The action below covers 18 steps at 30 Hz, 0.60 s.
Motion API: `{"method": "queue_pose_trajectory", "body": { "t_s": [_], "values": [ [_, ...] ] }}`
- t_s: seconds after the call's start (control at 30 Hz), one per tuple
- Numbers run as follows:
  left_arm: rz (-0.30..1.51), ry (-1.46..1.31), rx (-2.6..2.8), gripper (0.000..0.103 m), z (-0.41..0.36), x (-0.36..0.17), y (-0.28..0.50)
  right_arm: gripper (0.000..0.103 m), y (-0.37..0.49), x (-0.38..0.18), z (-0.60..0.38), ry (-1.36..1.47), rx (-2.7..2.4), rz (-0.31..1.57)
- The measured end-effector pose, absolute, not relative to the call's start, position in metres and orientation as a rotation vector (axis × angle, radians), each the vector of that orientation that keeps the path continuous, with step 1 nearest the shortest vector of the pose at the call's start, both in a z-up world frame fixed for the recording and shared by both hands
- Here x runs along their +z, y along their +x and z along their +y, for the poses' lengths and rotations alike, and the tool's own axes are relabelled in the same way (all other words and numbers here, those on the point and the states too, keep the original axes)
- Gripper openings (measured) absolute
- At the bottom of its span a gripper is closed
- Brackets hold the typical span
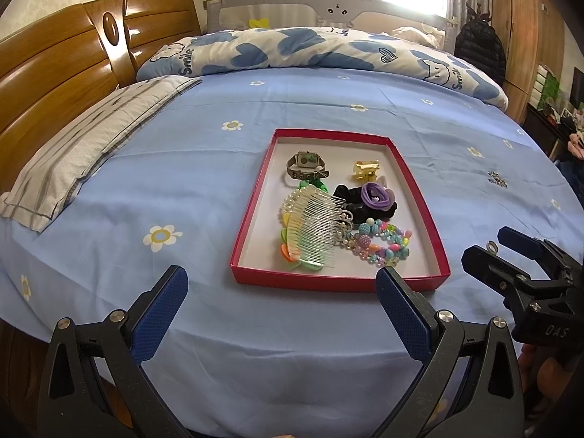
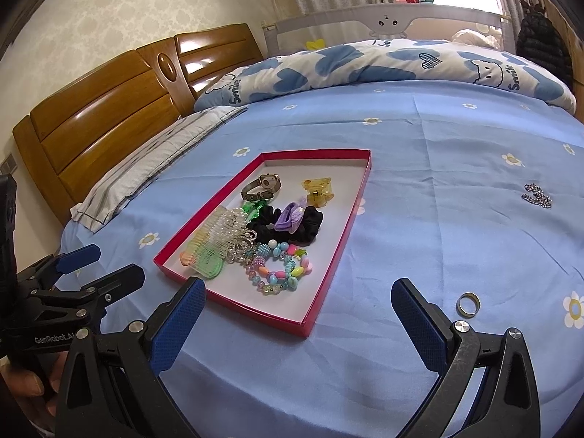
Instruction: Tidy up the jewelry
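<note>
A red tray [image 1: 252, 197] [image 2: 351, 219] with a white floor lies on the blue bed sheet. In it are a watch [image 1: 306, 166] [image 2: 262, 185], a yellow claw clip [image 1: 365, 169] [image 2: 319, 189], a black scrunchie [image 1: 348, 197], a purple hair tie [image 1: 376, 191], a clear comb [image 1: 314, 226] and colourful bead bracelets [image 1: 379, 242] [image 2: 281, 266]. A metal ring [image 2: 468, 304] [image 1: 491, 246] lies on the sheet just right of my right gripper [image 2: 299, 284] [image 1: 492, 246], which is open and empty. My left gripper [image 1: 281, 272] [image 2: 106, 264] is open before the tray's near edge.
A sparkly rhinestone piece [image 2: 538, 195] [image 1: 497, 179] lies loose on the sheet, right of the tray. A striped pillow [image 1: 91, 146] and wooden headboard [image 1: 54, 73] are at the left. A heart-print quilt [image 1: 310, 49] runs along the far side.
</note>
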<state>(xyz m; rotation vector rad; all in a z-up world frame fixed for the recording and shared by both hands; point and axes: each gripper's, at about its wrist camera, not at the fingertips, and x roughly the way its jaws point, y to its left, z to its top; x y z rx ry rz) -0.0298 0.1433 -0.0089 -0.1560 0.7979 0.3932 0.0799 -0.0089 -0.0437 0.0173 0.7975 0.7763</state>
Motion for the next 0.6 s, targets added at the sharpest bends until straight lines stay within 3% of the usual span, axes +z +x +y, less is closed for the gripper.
{"method": "queue_pose_trajectory", "body": {
  "t_s": [0.6],
  "values": [
    [0.806, -0.154, 0.395, 0.103, 0.1418, -0.0091, -0.0288, 0.103, 0.0778, -0.0405, -0.0069, 0.01, 0.782, 0.789]
  ]
}}
